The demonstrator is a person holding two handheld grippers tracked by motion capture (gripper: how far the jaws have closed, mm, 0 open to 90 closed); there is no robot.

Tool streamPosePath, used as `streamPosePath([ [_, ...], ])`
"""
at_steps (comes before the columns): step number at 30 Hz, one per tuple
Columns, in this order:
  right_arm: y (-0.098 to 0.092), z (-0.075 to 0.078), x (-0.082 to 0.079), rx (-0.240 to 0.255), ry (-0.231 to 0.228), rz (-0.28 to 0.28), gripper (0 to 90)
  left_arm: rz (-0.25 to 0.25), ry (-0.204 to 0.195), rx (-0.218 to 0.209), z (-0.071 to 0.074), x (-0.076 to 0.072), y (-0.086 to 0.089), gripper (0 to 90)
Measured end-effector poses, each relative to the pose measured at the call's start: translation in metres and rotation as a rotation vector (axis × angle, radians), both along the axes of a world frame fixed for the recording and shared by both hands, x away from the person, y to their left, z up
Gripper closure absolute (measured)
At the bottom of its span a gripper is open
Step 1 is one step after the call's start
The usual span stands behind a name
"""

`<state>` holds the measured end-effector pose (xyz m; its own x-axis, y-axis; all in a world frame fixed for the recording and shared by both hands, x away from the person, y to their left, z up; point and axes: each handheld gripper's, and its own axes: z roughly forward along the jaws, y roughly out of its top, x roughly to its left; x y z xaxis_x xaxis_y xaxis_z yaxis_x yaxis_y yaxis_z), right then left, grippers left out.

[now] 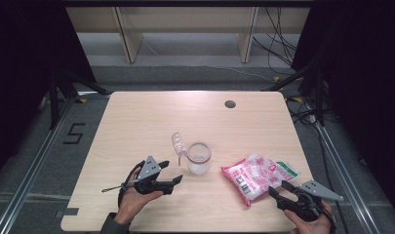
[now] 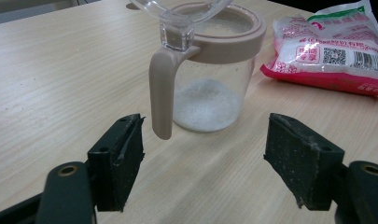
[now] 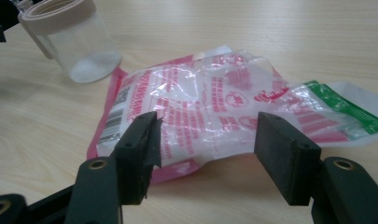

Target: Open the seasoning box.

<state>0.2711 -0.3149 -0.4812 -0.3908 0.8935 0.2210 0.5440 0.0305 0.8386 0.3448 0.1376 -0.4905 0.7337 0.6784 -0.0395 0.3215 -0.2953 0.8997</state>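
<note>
Left claw (image 1: 178, 179) is resting low over the counter (image 1: 136, 126), jaws spread wide and gripping nothing. It is pointing at the jar (image 1: 199, 158), which is standing upright near the middle of the counter, just ahead of the jaws and apart from them. In the left gripper view the jar's tan handle (image 2: 161, 91) is hanging between the two jaws but farther off, touching neither.

Jar is clear with a tan rim; a little white powder (image 2: 205, 105) is lying in the bottom. Its clear lid (image 1: 178, 142) is standing flipped up on the hinge at the handle side.

Right claw (image 1: 278, 191) is sitting at the near right of the counter, jaws well apart and holding nothing. The bag (image 1: 256, 176), pink and white with a green end, is lying flat to the right of the jar, a short gap between the two. Its near edge is lying just in front of the right jaws; in the right gripper view the crumpled plastic (image 3: 200, 112) is showing between them, though the pads are not pressing on it.
</note>
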Motion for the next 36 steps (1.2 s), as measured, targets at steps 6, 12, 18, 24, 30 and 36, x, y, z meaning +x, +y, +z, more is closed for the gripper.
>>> streamPosePath([
  [6, -0.012, -0.007, 0.001, 0.007, 0.045, -0.035, 39.3, 0.003, 0.006, -0.011, -0.001, 0.000, -0.001, 27.3],
  [12, -0.017, -0.014, 0.005, 0.113, 0.130, -0.076, 37.6, -0.021, -0.014, -0.004, 0.000, 0.001, -0.001, 27.0],
  [18, -0.015, -0.020, 0.015, 0.173, 0.139, -0.045, 35.7, -0.014, 0.000, -0.020, -0.001, 0.001, -0.002, 26.9],
  [24, -0.006, -0.020, 0.024, 0.138, 0.166, -0.024, 32.8, -0.009, 0.002, -0.017, -0.002, 0.001, -0.002, 26.7],
  [30, -0.005, -0.023, 0.037, 0.147, 0.161, -0.026, 31.5, -0.011, -0.007, 0.004, -0.001, 0.001, -0.003, 26.8],
  [36, -0.004, -0.021, 0.048, 0.126, 0.158, -0.030, 31.8, -0.020, -0.009, 0.004, -0.001, 0.002, -0.003, 26.5],
])
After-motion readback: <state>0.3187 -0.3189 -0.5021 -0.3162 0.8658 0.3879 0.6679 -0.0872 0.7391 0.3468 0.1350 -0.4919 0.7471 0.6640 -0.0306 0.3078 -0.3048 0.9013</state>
